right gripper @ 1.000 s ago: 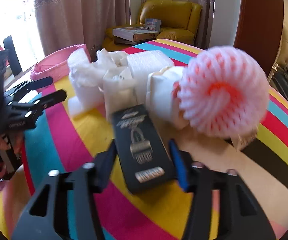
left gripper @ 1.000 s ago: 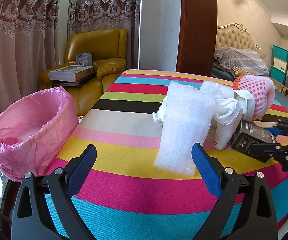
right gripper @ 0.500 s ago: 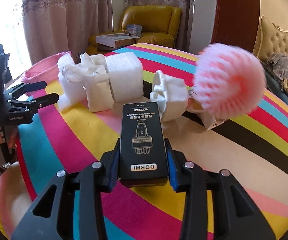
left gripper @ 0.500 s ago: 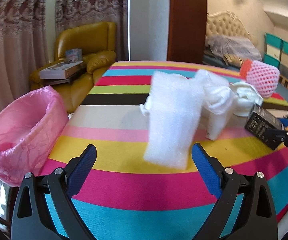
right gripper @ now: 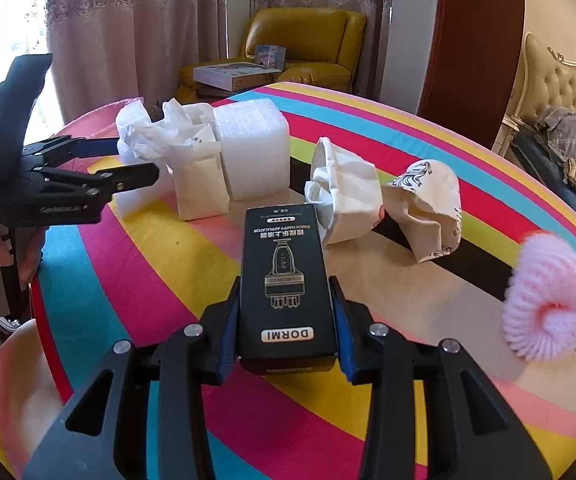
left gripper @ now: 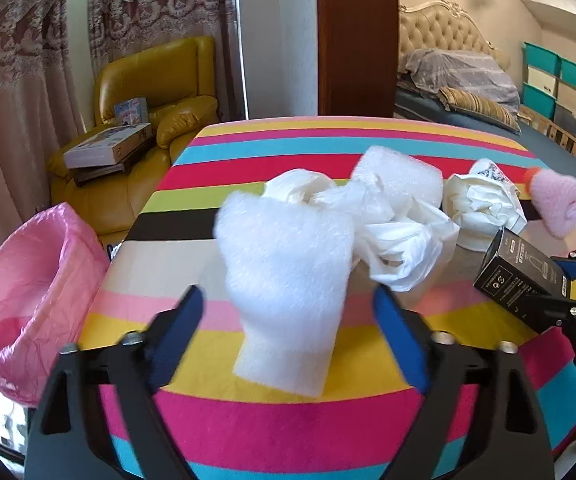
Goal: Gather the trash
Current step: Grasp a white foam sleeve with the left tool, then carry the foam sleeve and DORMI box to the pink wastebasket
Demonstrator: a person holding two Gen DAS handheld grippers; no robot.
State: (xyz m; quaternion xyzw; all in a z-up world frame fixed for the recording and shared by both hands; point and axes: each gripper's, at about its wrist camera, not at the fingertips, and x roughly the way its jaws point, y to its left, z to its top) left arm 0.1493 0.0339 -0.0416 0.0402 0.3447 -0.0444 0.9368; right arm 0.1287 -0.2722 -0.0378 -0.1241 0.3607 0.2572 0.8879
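A: Right wrist view: our right gripper [right gripper: 286, 326] clamps the long black printed carton [right gripper: 288, 280], lengthwise, far end pointing away over the striped round tablecloth [right gripper: 168, 280].

B: Our left gripper [left gripper: 288, 320], jaws just closing, flanks the upright white foam sheet [left gripper: 288, 280] without touching.

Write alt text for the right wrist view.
The right tongs clamp a black DORMI box above a striped table. Beyond lie white foam blocks, crumpled paper bags and a pink foam net; the left tongs reach in from the left.

Two foam blocks [right gripper: 254, 148] (white), one black box [right gripper: 286, 284], one pink net [right gripper: 547, 300].
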